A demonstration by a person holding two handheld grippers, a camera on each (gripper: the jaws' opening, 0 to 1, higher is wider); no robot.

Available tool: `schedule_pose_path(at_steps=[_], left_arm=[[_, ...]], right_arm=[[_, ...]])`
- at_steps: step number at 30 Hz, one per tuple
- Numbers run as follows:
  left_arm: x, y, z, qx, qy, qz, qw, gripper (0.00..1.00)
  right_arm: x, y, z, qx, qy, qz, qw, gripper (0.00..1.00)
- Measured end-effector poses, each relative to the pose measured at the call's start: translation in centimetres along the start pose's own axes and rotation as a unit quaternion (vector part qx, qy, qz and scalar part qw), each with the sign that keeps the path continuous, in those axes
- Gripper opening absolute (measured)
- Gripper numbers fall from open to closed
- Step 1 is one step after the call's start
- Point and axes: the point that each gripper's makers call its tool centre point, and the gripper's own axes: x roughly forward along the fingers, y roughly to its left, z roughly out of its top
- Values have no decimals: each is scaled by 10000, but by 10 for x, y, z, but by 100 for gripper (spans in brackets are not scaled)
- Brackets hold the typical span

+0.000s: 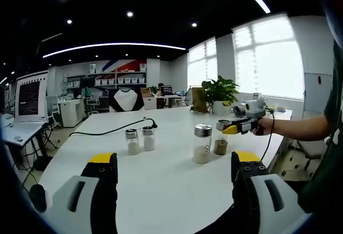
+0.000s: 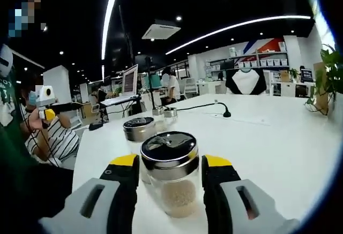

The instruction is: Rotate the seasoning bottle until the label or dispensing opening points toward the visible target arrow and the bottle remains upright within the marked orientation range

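Observation:
A small glass seasoning bottle (image 2: 170, 183) with a silver lid and pale powder stands upright on the white table (image 2: 268, 148). My right gripper (image 2: 170, 175) is shut on it, the yellow-tipped jaws pressed to both sides at lid height. In the left gripper view the same bottle (image 1: 221, 145) sits at the right, with the right gripper (image 1: 228, 127) reaching in from a person's hand. My left gripper (image 1: 174, 175) hangs open above the near table edge, holding nothing. A taller bottle (image 1: 202, 143) stands just left of the held one.
Two small shakers (image 1: 140, 140) stand left of centre on the table (image 1: 171, 191). A black cable (image 1: 110, 131) runs behind them. A potted plant (image 1: 218, 93) is at the far edge and a monitor (image 1: 30, 97) at the left. A person in a striped shirt (image 2: 56, 137) sits nearby.

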Motion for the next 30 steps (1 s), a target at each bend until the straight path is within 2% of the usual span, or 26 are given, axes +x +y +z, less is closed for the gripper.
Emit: schedule_pose_path(at_steps=[2,5,11,12,19,24,30], left_arm=[[0,0,-1,5,9,-8,10000,92],[1,-1,0,3,-1,-20,10000,92],[3,-2,0,-5,-9,-46,10000,92],[4,-3,0,-2,-8,-53,10000,92],[6,-5,1,16,-14,-71,10000,92],[5,-5,0,2,-10,-61,10000,92],[5,-6,1,-5,-33,-60,10000,92]], right_arm=[[-1,1,-6,91,64,-115,9999,58],[-4,3,-6,103,-38,-245,9996,59],[-8,-1,0,1,-179,-958,9952,62],[-9,-4,2,-56,-248,-1136,9932,62],[-9,-7,8,158,-620,-1766,9822,59],[-10,-10,10,245,-748,-2208,9721,59],[-9,-9,17,68,-808,-2583,9627,56]])
